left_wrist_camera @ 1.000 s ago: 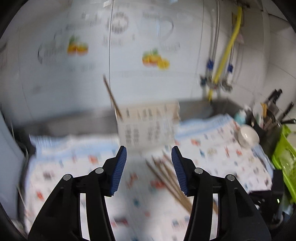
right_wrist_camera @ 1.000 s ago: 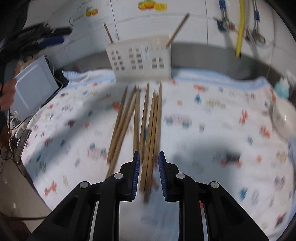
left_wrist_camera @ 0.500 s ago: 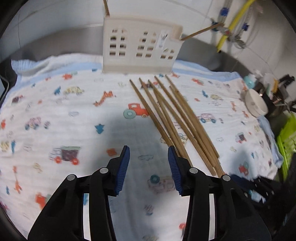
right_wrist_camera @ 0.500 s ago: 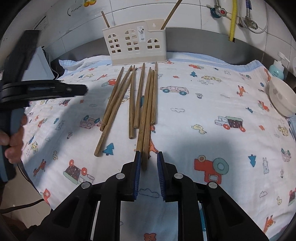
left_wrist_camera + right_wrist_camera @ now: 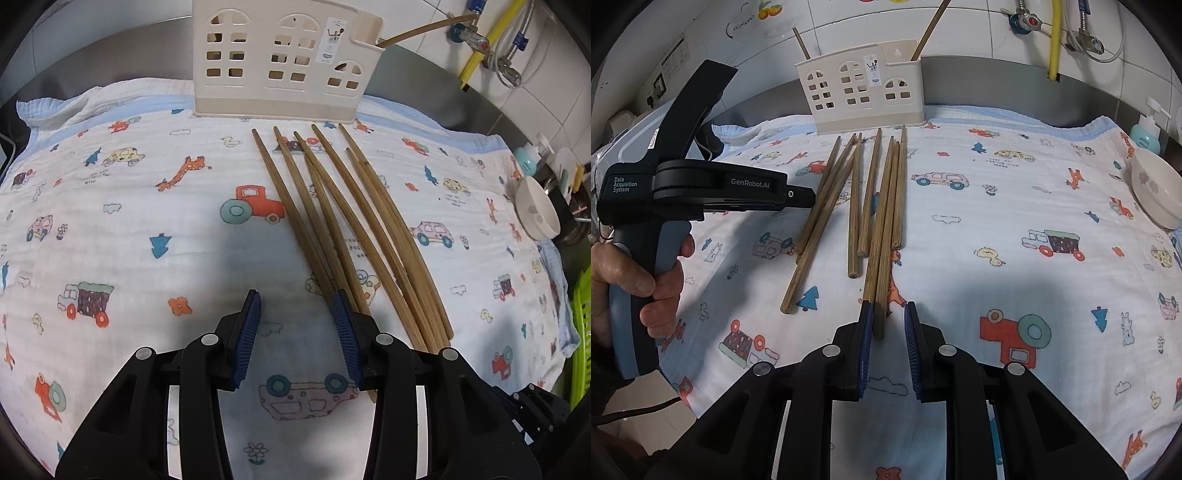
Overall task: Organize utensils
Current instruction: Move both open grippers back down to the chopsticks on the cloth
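Several wooden chopsticks (image 5: pixel 343 225) lie side by side on a printed cloth (image 5: pixel 110 206), in front of a cream utensil holder (image 5: pixel 280 62) that has a chopstick leaning out of each end. They also show in the right wrist view (image 5: pixel 875 206), with the holder (image 5: pixel 864 96) behind them. My left gripper (image 5: pixel 295 306) is open and empty, low over the cloth, its right finger over the near chopstick ends. My right gripper (image 5: pixel 889 314) is open a little, its jaws either side of the nearest chopstick end.
A white bowl (image 5: pixel 1156 188) sits at the cloth's right edge beside a blue soap bottle (image 5: pixel 1147 133). A green rack (image 5: pixel 581 332) stands far right. Pipes and a tiled wall are behind the holder. The left hand-held gripper body (image 5: pixel 683 184) hovers at the left.
The left gripper has tilted down from facing the wall and moved closer to the chopsticks. The right gripper has come in low, with its jaws now around the nearest chopstick end.
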Demonstrator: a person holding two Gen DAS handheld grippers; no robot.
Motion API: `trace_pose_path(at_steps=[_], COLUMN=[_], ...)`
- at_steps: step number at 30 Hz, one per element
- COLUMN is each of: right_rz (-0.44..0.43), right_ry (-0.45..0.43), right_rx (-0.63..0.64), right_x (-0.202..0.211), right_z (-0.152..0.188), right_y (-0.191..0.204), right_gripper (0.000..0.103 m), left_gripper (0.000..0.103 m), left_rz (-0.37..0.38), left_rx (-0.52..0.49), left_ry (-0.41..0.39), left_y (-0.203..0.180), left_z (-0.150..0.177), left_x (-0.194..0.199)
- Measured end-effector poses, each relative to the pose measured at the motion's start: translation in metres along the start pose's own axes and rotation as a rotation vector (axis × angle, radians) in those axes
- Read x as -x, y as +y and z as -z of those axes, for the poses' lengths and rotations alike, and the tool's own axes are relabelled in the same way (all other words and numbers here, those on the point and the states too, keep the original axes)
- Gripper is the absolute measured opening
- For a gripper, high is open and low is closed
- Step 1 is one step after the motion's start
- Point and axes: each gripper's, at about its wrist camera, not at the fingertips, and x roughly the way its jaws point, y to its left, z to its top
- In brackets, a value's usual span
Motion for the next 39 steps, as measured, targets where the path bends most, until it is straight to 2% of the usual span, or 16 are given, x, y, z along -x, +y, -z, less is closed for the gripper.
trace_pose_path(at_steps=[3, 8, 13, 21, 22, 26, 30, 34, 39], right_rz=[-0.005, -0.008, -0.008, -0.008, -0.007, -0.008, -0.01, -0.012, -0.041], right_ry=[-0.001, -0.003, -0.008, -0.022, -0.026, -0.036, -0.049, -0.053, -0.045], right_rx=[-0.004, -0.005, -0.009, -0.022, -0.022, -0.033, -0.036, -0.03, -0.002], right_x=[0.0, 0.002, 0.003, 0.008, 0.009, 0.011, 0.016, 0.014, -0.003], right_z=[0.0, 0.0, 0.001, 0.004, 0.003, 0.003, 0.003, -0.008, -0.028], right_y=[-0.001, 0.0, -0.001, -0.005, -0.006, -0.008, -0.012, -0.015, -0.015], right_gripper=[0.018, 0.018, 0.018, 0.018, 0.018, 0.018, 0.018, 0.018, 0.016], left_gripper=[0.04, 0.042, 0.042, 0.041, 0.041, 0.039, 0.039, 0.039, 0.039], left_rz=[0.0, -0.045, -0.182, -0.225, -0.274, -0.181, -0.124, -0.06, -0.024], left_rx=[0.009, -0.027, -0.106, -0.088, -0.076, 0.018, 0.08, 0.082, 0.064], left_ry=[-0.002, -0.006, -0.024, -0.024, 0.006, 0.026, 0.027, 0.0, 0.0], left_y=[-0.001, -0.011, -0.029, -0.027, -0.022, -0.009, 0.001, 0.004, 0.008], left_z=[0.002, 0.003, 0.001, -0.003, -0.003, -0.005, -0.009, -0.008, 0.001], left_x=[0.001, 0.001, 0.0, 0.002, -0.003, -0.002, 0.002, 0.013, 0.022])
